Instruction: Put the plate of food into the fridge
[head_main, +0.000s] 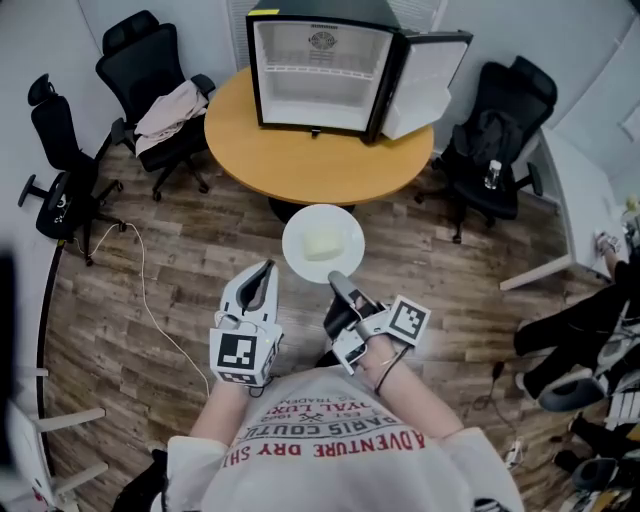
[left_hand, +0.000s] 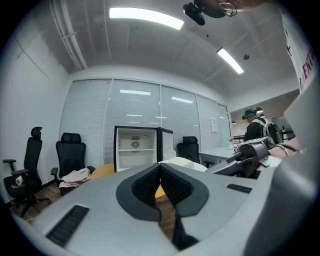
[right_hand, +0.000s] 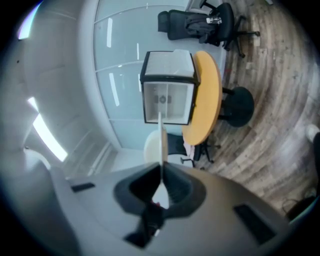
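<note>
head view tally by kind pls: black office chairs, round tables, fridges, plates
black swivel office chairs: 3
round orange wooden table: 1
black mini fridge with open door: 1
round white plate of food: 1
total: 6

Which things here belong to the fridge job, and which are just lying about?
Job: plate of food, right gripper shut on its rim, open fridge.
Lying about: office chairs, clothes, bottle, floor cable.

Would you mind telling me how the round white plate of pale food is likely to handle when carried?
The round white plate looks stiff, level from one rim pinch by the right gripper. Gripped off-centre, it may tip, and the pale food could slide.
</note>
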